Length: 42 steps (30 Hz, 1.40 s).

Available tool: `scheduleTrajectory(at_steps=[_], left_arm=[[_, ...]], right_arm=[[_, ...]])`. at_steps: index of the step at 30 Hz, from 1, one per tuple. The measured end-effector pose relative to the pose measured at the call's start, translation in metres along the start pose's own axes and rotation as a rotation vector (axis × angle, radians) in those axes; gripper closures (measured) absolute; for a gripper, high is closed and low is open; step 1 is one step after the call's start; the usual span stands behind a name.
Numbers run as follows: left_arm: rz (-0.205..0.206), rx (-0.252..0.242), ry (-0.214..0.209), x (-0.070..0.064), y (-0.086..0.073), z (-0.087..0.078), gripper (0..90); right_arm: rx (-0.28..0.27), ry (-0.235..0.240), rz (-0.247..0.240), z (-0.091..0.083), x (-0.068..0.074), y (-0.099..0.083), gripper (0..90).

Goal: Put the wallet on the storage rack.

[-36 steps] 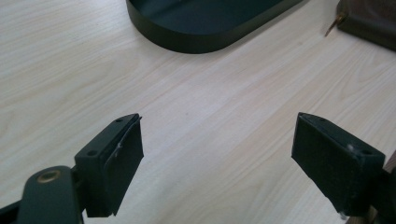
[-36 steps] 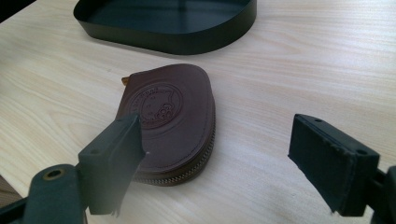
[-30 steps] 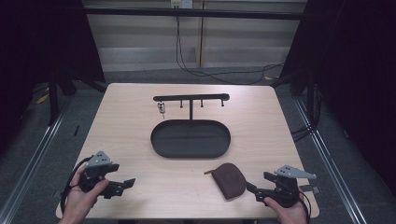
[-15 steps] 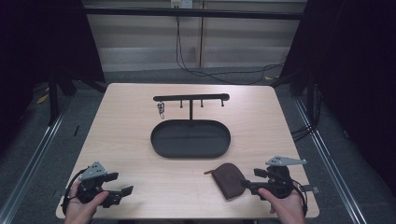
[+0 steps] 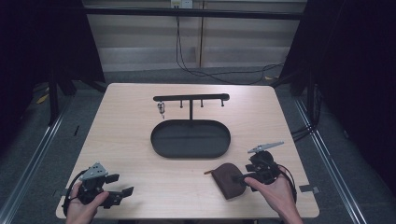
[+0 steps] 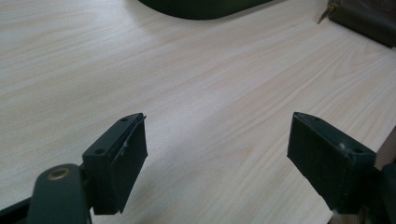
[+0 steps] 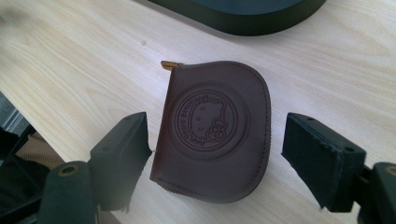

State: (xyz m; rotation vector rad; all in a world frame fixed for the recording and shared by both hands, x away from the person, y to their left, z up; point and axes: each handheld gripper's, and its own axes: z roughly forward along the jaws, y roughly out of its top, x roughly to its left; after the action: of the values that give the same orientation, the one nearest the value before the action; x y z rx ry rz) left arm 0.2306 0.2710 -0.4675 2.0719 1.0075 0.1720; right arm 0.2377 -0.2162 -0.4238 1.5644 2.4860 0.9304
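A small brown leather pouch (image 7: pixel 215 135) is seen lying flat on the wooden table (image 5: pixel 130 140), directly ahead of the right gripper (image 7: pixel 217 163) and framed between its two jaws, which are held wide apart with a gap left on each side of the pouch. In the right gripper view the straight edge of the pouch is turned toward the jaws and the rounded, zipped edge away from them, so the longer span of the pouch runs roughly across the jaw opening, while a brass zip pull (image 7: pixel 171 65) sticks out at the far left corner. Whether the jaw tips are already touching the leather cannot be told; they appear just beside it. The left gripper (image 6: pixel 219 154) is held low over bare table with its jaws likewise spread and nothing between them; from it the pouch (image 6: pixel 362 18) lies well ahead and off to the right, with the dark oval tray (image 6: pixel 201 7) farther ahead. The right gripper is therefore judged much the nearer to the pouch (image 5: pixel 229 179), and a closing of its jaws across the pouch's sides seems to be the step in hand, provided the jaws are lowered enough to catch the thin body rather than slide over it.
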Motion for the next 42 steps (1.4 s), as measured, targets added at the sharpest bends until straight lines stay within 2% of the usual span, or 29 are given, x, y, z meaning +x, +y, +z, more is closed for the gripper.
scheduleTrajectory(at_steps=[4,6,8,11,18,20,25,32,36,38,42], left_arm=[[-0.001,0.009,-0.002,0.0,0.0,0.001,19.7],[0.015,0.017,0.012,-0.002,0.0,0.001,19.7],[0.018,0.012,0.004,-0.003,0.001,0.001,19.7],[0.018,0.009,0.005,-0.003,0.001,0.001,19.7],[0.023,0.015,0.003,-0.004,0.001,0.001,19.7],[0.035,0.028,0.011,-0.005,0.001,0.002,19.7],[0.035,0.026,-0.002,-0.005,0.001,0.002,19.7],[0.033,0.026,-0.005,-0.005,0.001,0.002,19.7],[0.032,0.024,-0.004,-0.004,0.001,0.002,19.7],[0.033,0.024,-0.003,-0.004,0.001,0.002,19.7],[0.033,0.023,-0.004,-0.005,0.002,0.002,19.7]], right_arm=[[0.065,-0.009,-0.016,0.003,0.002,0.01,19.8],[0.102,0.002,-0.033,0.005,0.002,0.014,16.6],[0.143,0.011,-0.026,0.007,0.001,0.019,16.0],[0.173,0.005,-0.039,0.007,0.004,0.025,18.1],[0.306,0.004,-0.033,0.021,0.001,0.036,20.4],[0.339,-0.001,-0.032,0.027,0.0,0.039,19.9],[0.397,0.009,-0.024,0.04,-0.005,0.044,14.7],[0.461,-0.03,-0.011,0.057,-0.008,0.045,15.2],[0.48,-0.048,-0.023,0.065,-0.005,0.046,17.7],[0.498,-0.064,-0.023,0.069,-0.004,0.046,13.9],[0.505,-0.057,-0.015,0.072,-0.005,0.046,13.0]])
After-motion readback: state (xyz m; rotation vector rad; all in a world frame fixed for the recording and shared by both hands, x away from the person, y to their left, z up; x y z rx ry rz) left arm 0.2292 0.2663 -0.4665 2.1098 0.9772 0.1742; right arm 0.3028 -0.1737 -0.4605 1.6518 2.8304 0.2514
